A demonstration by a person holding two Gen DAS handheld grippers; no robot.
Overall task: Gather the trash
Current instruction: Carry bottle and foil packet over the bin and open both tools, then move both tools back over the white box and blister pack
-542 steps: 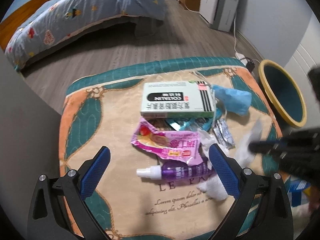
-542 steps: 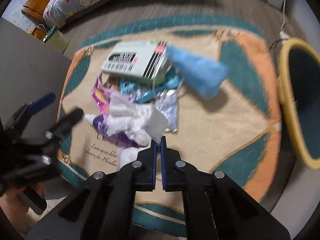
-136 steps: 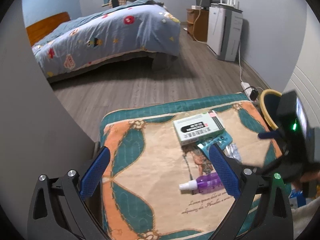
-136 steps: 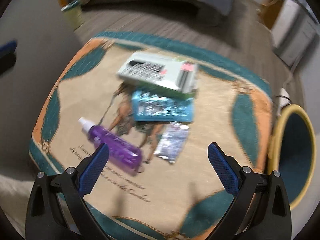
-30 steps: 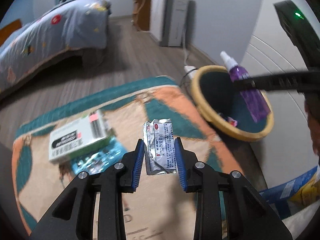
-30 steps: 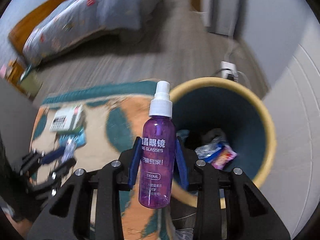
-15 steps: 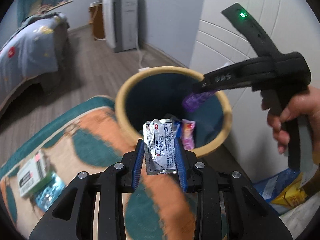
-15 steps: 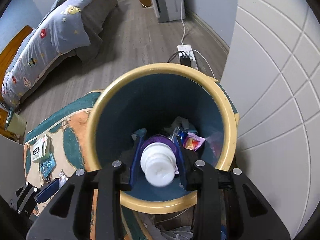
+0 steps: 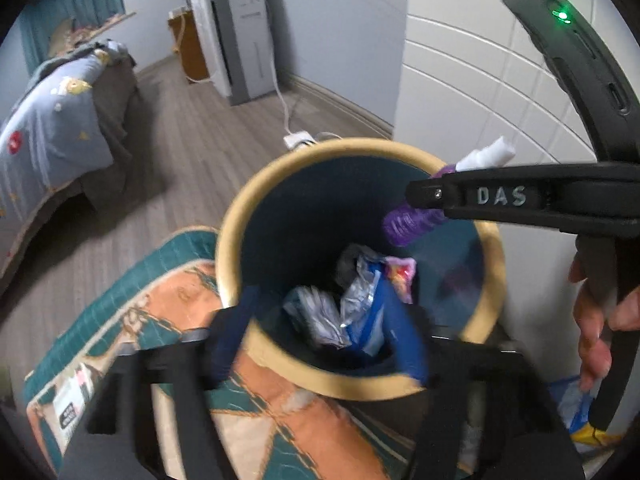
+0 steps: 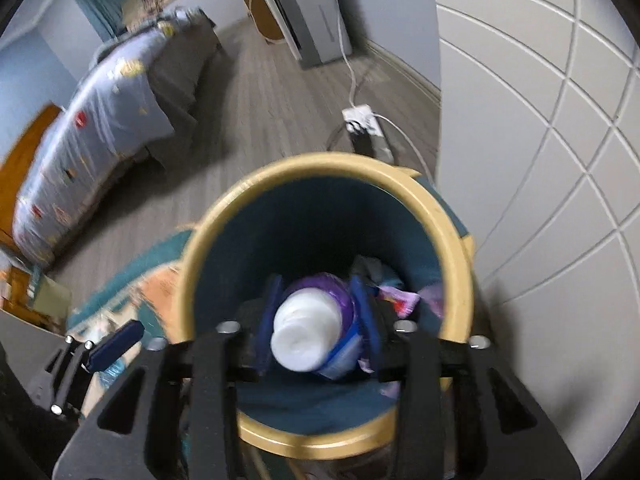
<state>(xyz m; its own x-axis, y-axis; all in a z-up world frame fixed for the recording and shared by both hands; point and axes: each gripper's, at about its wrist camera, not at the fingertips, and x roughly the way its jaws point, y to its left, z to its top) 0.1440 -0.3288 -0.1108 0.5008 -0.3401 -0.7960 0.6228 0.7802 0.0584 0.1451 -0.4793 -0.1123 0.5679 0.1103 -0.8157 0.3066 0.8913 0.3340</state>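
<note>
The left gripper [image 9: 320, 332] is opening over the yellow-rimmed bin [image 9: 240, 220], its silver foil packet [image 9: 320, 316] loose between the blurred pads. Right gripper [image 10: 316, 328], also opening, frames the purple, white-capped spray bottle [image 10: 312, 328]; contact unclear.

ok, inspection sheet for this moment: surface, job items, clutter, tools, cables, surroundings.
Surface: patterned rug on wood floor, beside the bin.
Job's things: yellow-rimmed bin holds wrappers; purple spray bottle between the right tool's fingers, over the bin mouth; white box left on the rug.
Clutter: blue and yellow packaging on the floor right of the bin.
Grippers: left tool jaws opening, nothing between them; right tool jaws opening around the bottle.
Cables: white power strip and cord behind the bin.
Surroundings: bed, grey cabinet, panelled white wall.
</note>
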